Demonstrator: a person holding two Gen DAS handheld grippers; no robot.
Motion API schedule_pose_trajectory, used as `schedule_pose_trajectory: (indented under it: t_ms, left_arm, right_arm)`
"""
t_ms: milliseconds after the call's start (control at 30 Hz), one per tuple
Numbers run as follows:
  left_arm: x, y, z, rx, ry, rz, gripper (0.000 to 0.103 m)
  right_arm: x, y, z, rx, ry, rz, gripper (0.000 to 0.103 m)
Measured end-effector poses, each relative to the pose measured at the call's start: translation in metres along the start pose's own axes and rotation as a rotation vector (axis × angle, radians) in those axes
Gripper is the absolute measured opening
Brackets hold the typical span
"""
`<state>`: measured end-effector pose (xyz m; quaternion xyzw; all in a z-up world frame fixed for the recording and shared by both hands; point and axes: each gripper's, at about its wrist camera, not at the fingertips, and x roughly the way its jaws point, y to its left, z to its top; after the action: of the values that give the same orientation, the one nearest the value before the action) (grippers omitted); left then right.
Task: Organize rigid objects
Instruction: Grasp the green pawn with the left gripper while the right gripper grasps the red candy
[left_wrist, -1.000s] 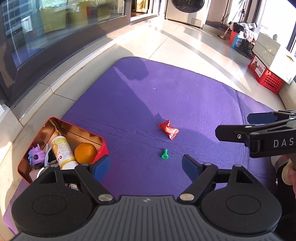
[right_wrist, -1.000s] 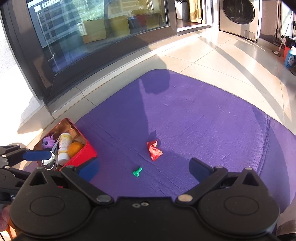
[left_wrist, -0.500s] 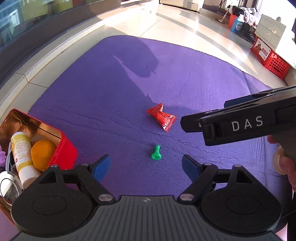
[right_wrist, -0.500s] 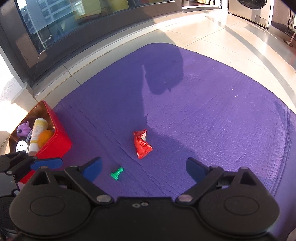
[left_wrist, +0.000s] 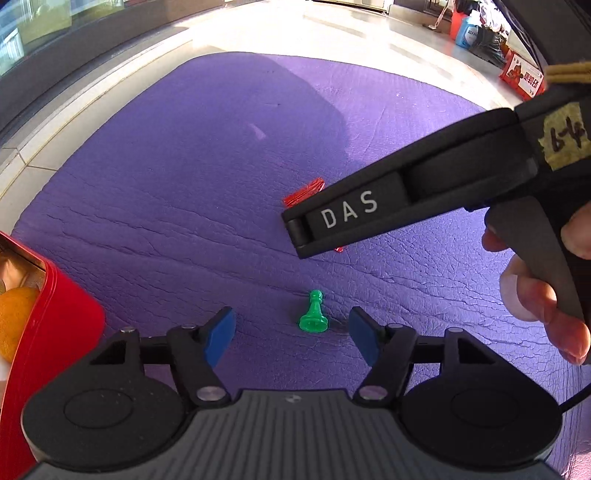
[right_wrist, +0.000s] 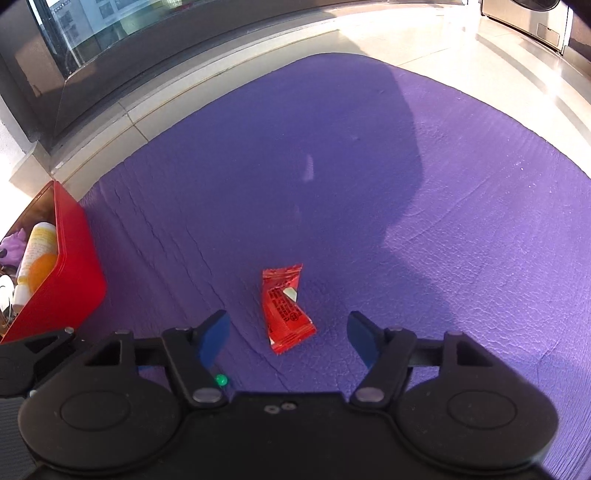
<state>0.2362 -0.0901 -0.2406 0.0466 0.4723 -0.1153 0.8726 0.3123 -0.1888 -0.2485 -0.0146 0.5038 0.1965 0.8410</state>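
A small green pawn (left_wrist: 313, 313) stands upright on the purple mat (left_wrist: 184, 184), between the blue pads of my left gripper (left_wrist: 291, 332). Those jaws are closing, with a gap on each side of the pawn. A red snack packet (right_wrist: 286, 308) lies flat on the mat between the blue pads of my right gripper (right_wrist: 288, 334). These jaws are closing too and stand apart from the packet. In the left wrist view the right gripper's black body covers most of the packet (left_wrist: 304, 194). Only the pawn's tip (right_wrist: 221, 379) shows in the right wrist view.
A red tin box (right_wrist: 70, 266) sits at the mat's left edge, holding an orange (left_wrist: 14, 321), a white bottle (right_wrist: 37, 243) and a purple toy (right_wrist: 13, 247). A person's fingers (left_wrist: 543, 295) grip the right gripper's handle. Tiled floor and a glass window surround the mat.
Both grippers have come down close to the mat and their jaws have narrowed. The left now frames the pawn, the right frames the packet. The right gripper's body has crossed the left view.
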Motion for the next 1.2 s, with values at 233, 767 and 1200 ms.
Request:
schedule_pose_trajectory:
  t_ms: [233,767,1200]
  left_arm:
    - [-0.006,-0.003,-0.001,0.024,-0.025,-0.007,0.034]
    - [-0.028,-0.006,0.007,0.011,-0.012,-0.023,0.015]
    - [-0.098,0.022,0.015,-0.025,-0.022,0.014,0.015]
  right_arm:
    - [0.007,0.01,-0.002,-0.034,-0.012,-0.039,0.047]
    - [-0.023,0.014,-0.011,0.006,-0.018,-0.058,0.024]
    - [-0.094,0.053,-0.012,0.038,-0.05,0.002,0.025]
